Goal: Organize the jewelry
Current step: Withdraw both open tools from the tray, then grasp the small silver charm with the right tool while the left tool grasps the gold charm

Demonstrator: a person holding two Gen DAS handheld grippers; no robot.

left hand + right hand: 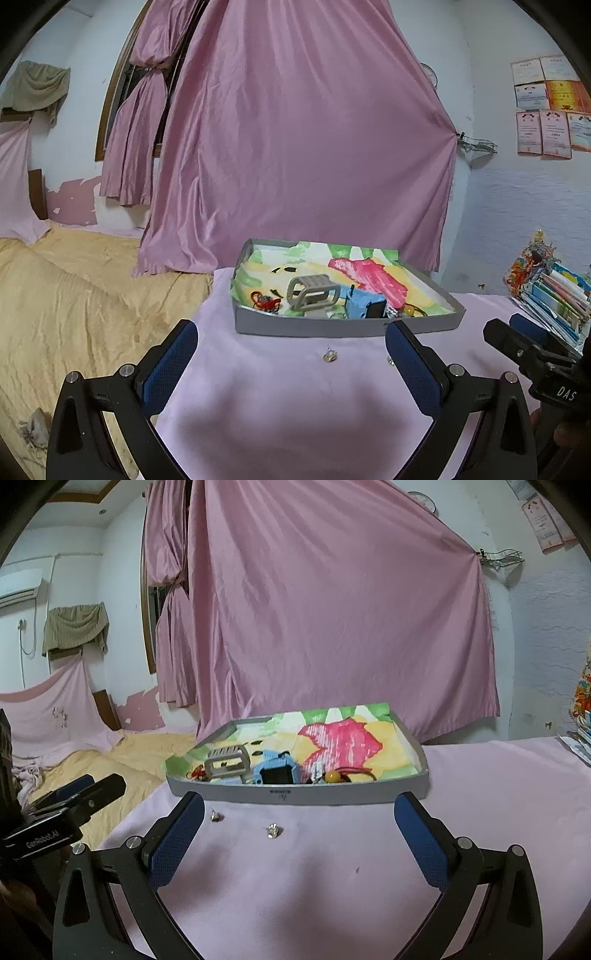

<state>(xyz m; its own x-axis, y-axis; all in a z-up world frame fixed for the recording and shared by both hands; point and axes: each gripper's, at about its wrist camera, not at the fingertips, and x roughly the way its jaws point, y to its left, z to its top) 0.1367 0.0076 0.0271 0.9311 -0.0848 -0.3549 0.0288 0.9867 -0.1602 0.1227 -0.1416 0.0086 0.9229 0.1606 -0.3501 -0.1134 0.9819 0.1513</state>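
A shallow grey tray (314, 328) lined with bright painted paper sits on a pink cloth. It holds a grey watch (312, 291), a blue watch (364, 304), a red trinket (264, 301) and, in the right wrist view, a yellow bead (333, 776). Two small silver earrings (330, 355) (390, 360) lie on the cloth in front of the tray; the right wrist view shows these earrings too (216, 815) (272, 830). My left gripper (291, 326) is open and empty, just short of the tray. My right gripper (300, 799) is also open and empty beside it.
The pink cloth (332, 886) covers the table. A bed with yellow bedding (74, 302) lies to the left. A pink curtain (314, 147) hangs behind the tray. Stacked cards and books (554, 299) stand at the table's right end.
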